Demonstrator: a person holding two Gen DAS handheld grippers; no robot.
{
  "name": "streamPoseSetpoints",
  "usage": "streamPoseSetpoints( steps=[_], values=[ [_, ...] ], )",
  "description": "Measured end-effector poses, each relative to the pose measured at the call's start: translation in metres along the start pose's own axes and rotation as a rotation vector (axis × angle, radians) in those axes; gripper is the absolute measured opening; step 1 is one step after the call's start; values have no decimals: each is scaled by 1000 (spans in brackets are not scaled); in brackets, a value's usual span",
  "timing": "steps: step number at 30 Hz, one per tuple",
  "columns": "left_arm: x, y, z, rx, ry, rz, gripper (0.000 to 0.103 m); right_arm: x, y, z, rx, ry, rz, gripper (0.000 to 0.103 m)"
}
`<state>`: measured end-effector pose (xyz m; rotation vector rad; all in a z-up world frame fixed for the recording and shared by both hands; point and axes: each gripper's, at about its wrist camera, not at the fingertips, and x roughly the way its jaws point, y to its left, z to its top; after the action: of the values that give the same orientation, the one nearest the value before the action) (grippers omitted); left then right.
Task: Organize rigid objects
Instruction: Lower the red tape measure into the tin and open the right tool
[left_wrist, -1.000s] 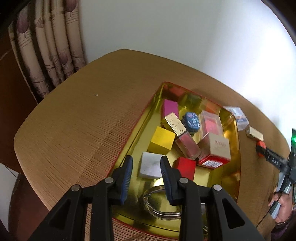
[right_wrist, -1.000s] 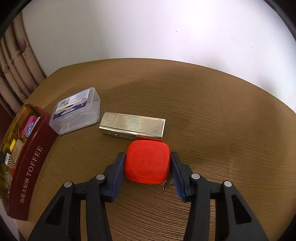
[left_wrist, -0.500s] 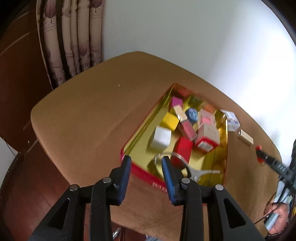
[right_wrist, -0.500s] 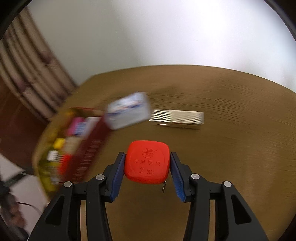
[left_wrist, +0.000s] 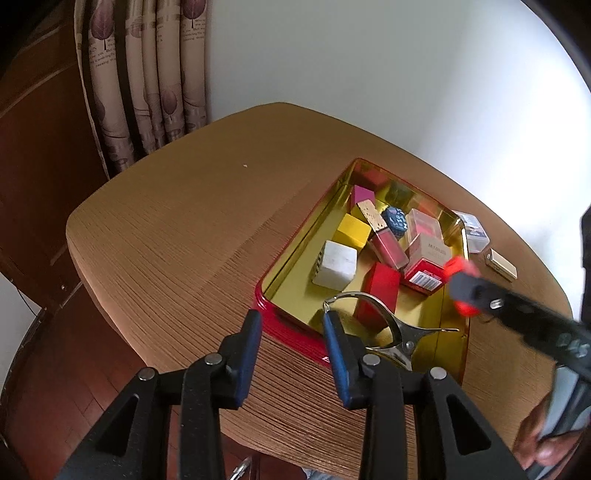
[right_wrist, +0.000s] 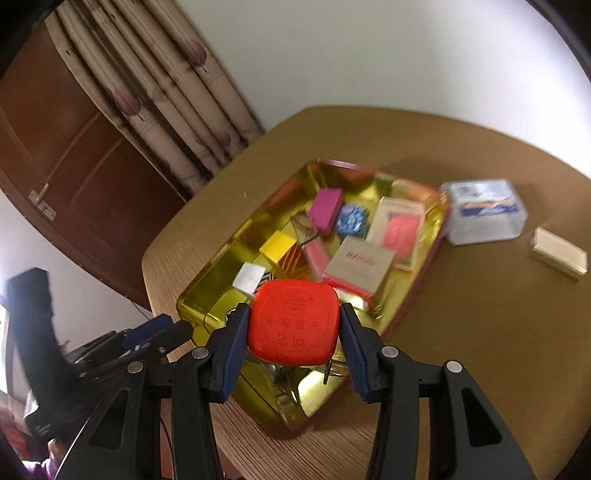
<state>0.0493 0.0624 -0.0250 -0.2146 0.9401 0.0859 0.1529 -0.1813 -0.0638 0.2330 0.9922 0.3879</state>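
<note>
Two grippers: right gripper clamps the red tape measure over the tin's near edge; left gripper empty, part open, beside bare tabletop.

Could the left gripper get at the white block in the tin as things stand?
Probably yes. The left gripper is open and empty at the tin's near wall, and the white block lies uncovered just beyond, with bare tin floor in front of it.
</note>
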Motion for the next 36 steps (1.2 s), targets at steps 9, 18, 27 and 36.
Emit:
streamPoseSetpoints(
  steps=[9, 18, 27, 36],
  values=[
    [4, 2, 2, 5, 15, -9, 43, 31, -7, -3, 13, 46, -43, 45],
    [6, 1, 0, 7, 15, -3, 47, 25, -9, -3, 17, 33, -54, 47],
    [6, -2, -1, 29, 10, 9, 49, -29, -30, -19, 72, -102, -34, 70],
    [0, -16, -6, 96, -22, 23, 49, -95, -139, -72, 45, -143, -532, 76]
  ],
)
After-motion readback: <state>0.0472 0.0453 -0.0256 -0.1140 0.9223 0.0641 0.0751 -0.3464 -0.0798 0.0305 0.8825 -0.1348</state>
